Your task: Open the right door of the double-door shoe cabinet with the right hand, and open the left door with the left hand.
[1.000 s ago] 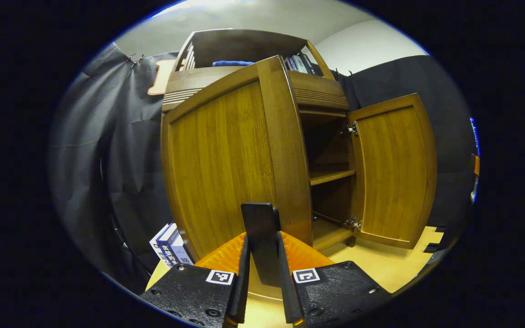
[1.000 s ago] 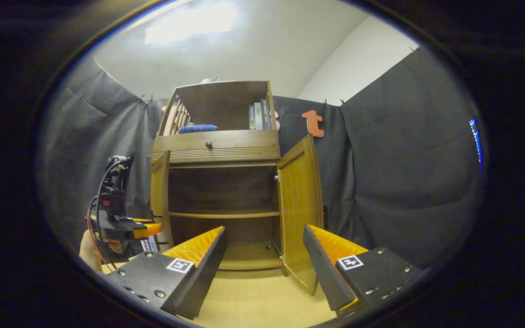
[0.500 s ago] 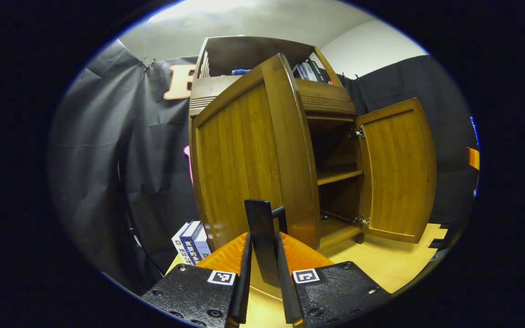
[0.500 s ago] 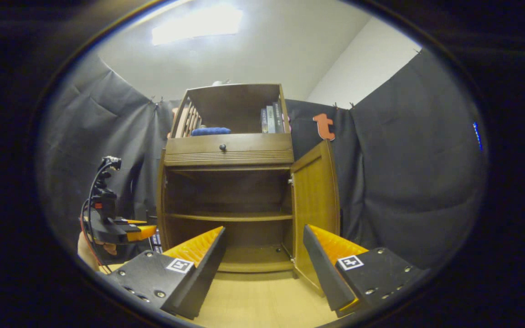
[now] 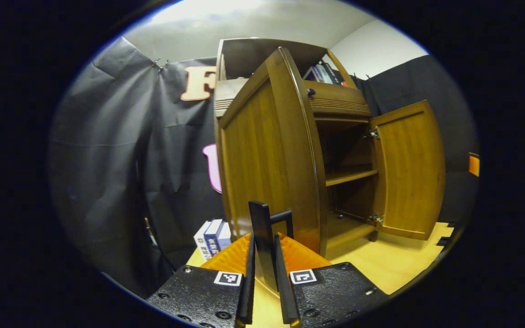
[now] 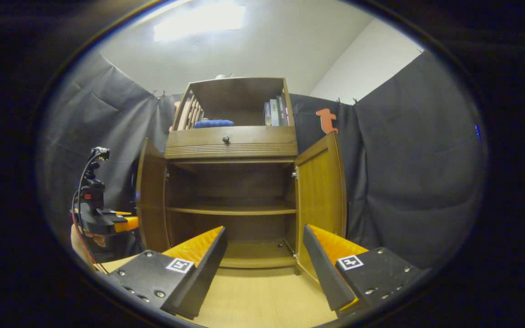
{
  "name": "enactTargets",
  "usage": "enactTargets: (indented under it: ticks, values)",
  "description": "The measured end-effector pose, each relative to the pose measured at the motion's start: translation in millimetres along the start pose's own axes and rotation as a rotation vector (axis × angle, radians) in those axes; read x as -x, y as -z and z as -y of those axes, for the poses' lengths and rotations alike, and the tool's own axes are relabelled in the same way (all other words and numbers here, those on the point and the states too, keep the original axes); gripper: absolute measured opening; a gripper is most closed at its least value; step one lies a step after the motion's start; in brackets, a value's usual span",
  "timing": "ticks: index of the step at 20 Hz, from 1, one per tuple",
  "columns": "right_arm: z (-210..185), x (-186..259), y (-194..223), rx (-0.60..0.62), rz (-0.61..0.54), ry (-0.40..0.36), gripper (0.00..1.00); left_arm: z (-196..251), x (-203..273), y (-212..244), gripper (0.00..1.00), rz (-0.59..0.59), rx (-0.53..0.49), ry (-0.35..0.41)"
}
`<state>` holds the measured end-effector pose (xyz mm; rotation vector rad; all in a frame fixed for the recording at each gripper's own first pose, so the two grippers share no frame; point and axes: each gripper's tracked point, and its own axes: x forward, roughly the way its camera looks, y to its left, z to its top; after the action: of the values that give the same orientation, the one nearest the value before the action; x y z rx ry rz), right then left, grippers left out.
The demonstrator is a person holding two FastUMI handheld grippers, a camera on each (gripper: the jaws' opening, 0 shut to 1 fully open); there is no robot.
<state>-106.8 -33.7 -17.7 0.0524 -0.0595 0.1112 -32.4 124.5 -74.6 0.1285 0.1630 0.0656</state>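
The wooden shoe cabinet (image 6: 233, 142) stands with both doors swung out. In the left gripper view the left door (image 5: 262, 155) is seen almost edge-on, and my left gripper (image 5: 264, 238) is shut on its dark bar handle (image 5: 259, 214). The right door (image 5: 410, 168) hangs wide open beyond it. In the right gripper view my right gripper (image 6: 262, 259) is open, with nothing between its fingers, facing the bare shelves. There the left door (image 6: 151, 196) and right door (image 6: 321, 191) flank the opening, and the left gripper (image 6: 107, 221) shows by the left door, held by a hand (image 6: 82, 237).
Books (image 6: 276, 111) and a blue bundle (image 6: 212, 123) sit on the cabinet's top shelf above a drawer with a knob (image 6: 225, 139). A few books (image 5: 212, 236) stand on the floor left of the cabinet. Black cloth walls close in on both sides; light wooden floor (image 6: 262, 296) lies in front.
The left door has swung farther out, with my left gripper still shut on its handle and moving along with it. The right gripper stays open and has barely shifted.
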Motion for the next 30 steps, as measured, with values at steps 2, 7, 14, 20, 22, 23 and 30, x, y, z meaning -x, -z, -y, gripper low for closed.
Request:
enactTargets:
  ticks: [2, 7, 14, 20, 22, 23, 30]
  values:
    - [2, -3, 0, -0.012, 0.003, 0.004, 0.95, -15, 1, 1, 0.17, 0.003, -0.010, -0.021]
    - [-1, -6, 4, -0.038, -0.002, 0.008, 0.95, -29, 3, 4, 0.13, 0.011, -0.022, 0.022]
    - [-7, -6, 5, -0.039, 0.001, 0.010, 0.99, -56, 3, 6, 0.09, 0.012, -0.028, 0.076]
    - [-12, -6, 7, -0.037, -0.002, 0.010, 0.99, -66, 4, 8, 0.06, 0.025, 0.005, 0.087]
    - [-12, -7, 7, -0.038, -0.003, 0.007, 0.99, -66, 4, 8, 0.06, 0.029, 0.012, 0.089]
    - [-11, -8, 7, -0.039, -0.003, 0.008, 0.99, -66, 4, 8, 0.06, 0.031, 0.012, 0.090]
    - [-7, -9, 16, -0.049, -0.012, 0.012, 0.99, -67, 3, 7, 0.10, 0.050, 0.028, 0.084]
